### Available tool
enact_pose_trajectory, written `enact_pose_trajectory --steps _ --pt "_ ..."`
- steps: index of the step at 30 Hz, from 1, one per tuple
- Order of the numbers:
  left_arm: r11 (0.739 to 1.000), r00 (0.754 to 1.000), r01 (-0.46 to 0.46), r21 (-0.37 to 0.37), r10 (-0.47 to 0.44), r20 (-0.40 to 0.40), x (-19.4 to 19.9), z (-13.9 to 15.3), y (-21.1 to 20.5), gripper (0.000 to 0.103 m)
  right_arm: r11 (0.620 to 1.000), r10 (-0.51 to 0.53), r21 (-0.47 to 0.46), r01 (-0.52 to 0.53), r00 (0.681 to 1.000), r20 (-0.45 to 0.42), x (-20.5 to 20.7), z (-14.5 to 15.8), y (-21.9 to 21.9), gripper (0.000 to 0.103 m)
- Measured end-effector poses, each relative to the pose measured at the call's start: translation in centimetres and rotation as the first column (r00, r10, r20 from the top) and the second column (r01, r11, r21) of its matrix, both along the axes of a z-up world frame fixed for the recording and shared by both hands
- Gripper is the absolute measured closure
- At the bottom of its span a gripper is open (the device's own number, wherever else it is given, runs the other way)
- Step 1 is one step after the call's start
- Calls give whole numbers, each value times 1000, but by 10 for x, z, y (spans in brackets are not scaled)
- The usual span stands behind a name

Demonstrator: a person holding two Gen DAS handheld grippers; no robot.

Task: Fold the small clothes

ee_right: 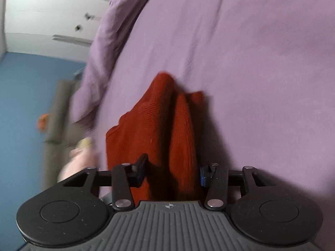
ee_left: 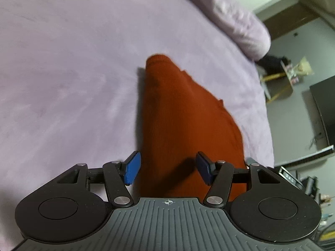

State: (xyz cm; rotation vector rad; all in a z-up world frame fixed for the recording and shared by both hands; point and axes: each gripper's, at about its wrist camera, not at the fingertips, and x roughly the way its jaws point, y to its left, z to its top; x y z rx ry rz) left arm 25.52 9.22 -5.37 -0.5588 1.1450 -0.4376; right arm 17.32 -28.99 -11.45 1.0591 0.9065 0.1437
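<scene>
2 claws (ee_left: 167,168) (ee_right: 172,172) (jaws spread) flank ribbed rust knit (ee_left: 188,125) (ee_right: 163,129).

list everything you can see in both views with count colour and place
garment: one, rust red knit, lying bunched on the bed between both grippers' fingers
bed sheet: one, lilac, under the garment
duvet: one, lilac, heaped at the bed's far edge
wardrobe: one, white, behind the bed
wall: blue, right wrist view, left side
left gripper: black, blue pads, open around the garment
right gripper: black, open around the garment
</scene>
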Motion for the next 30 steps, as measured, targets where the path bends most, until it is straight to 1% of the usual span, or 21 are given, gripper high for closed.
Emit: enact_pose_trajectory --steps 1,2,4,6,8,10,11,12,15,18,19,20,21,22,23,24,25,26,27,29,30 --pt "1000 998 -4 9 4 55 -19 6 1 36 996 -36 -87 38 999 24 -17 11 2 45" --pt "1000 996 0 17 -2 92 -32 11 0 32 988 -56 -138 63 997 52 -32 20 5 44" --pt "998 989 12 57 -21 149 -61 13 -7 31 982 -41 -177 60 993 110 -57 33 11 43" --pt "991 978 42 130 -67 196 -83 10 -18 31 972 16 -234 21 988 155 -77 41 22 42" --pt "973 969 52 224 -103 223 -99 3 -24 31 939 85 -344 -21 981 172 -89 49 35 42" --pt "958 967 46 284 -114 228 -104 -3 -37 31 892 126 -452 -35 976 175 -97 54 49 41" --pt "950 968 49 308 -121 220 -107 -6 -31 31 876 131 -481 -39 978 159 -98 53 55 41" --pt "944 969 49 327 -124 213 -106 -10 -34 31 875 138 -481 -55 981 139 -97 48 59 41" --pt "919 974 20 395 -106 199 -103 -20 -39 31 899 125 -434 -62 985 119 -99 43 65 52" --pt "921 978 -37 387 -47 204 -101 -23 -32 31 905 88 -425 -26 988 127 -103 42 68 75" --pt "924 979 -54 379 -26 203 -100 -23 -29 32 905 65 -425 -16 993 100 -101 41 67 87" --pt "921 979 -77 382 -3 204 -98 -22 -26 33 912 44 -410 -10 996 74 -97 35 70 90" --pt "918 977 -98 385 14 213 -98 -21 -22 33 943 15 -331 10 997 73 -98 32 64 94" --pt "916 974 -110 386 23 224 -98 -19 -19 33 976 -13 -214 32 996 89 -100 26 57 96" --pt "915 973 -119 385 29 231 -99 -18 -17 33 995 -55 -79 64 992 115 -104 20 47 96" --pt "914 970 -132 383 40 239 -100 -15 -15 34 996 -94 24 91 984 150 -111 16 39 97" --pt "914 968 -141 380 47 247 -102 -13 -14 36 993 -111 56 103 980 164 -114 14 34 97" --pt "911 965 -148 385 49 256 -103 -10 -14 38 994 -106 15 105 982 155 -115 15 33 97" --pt "904 963 -152 400 46 264 -104 -9 -15 38 991 -83 -98 96 988 130 -116 18 35 99" --pt "895 958 -149 420 26 284 -108 -6 -17 38 954 -36 -295 56 997 75 -115 24 42 99" --pt "893 958 -141 428 14 287 -110 -6 -17 38 932 -24 -359 43 998 57 -116 27 44 98"
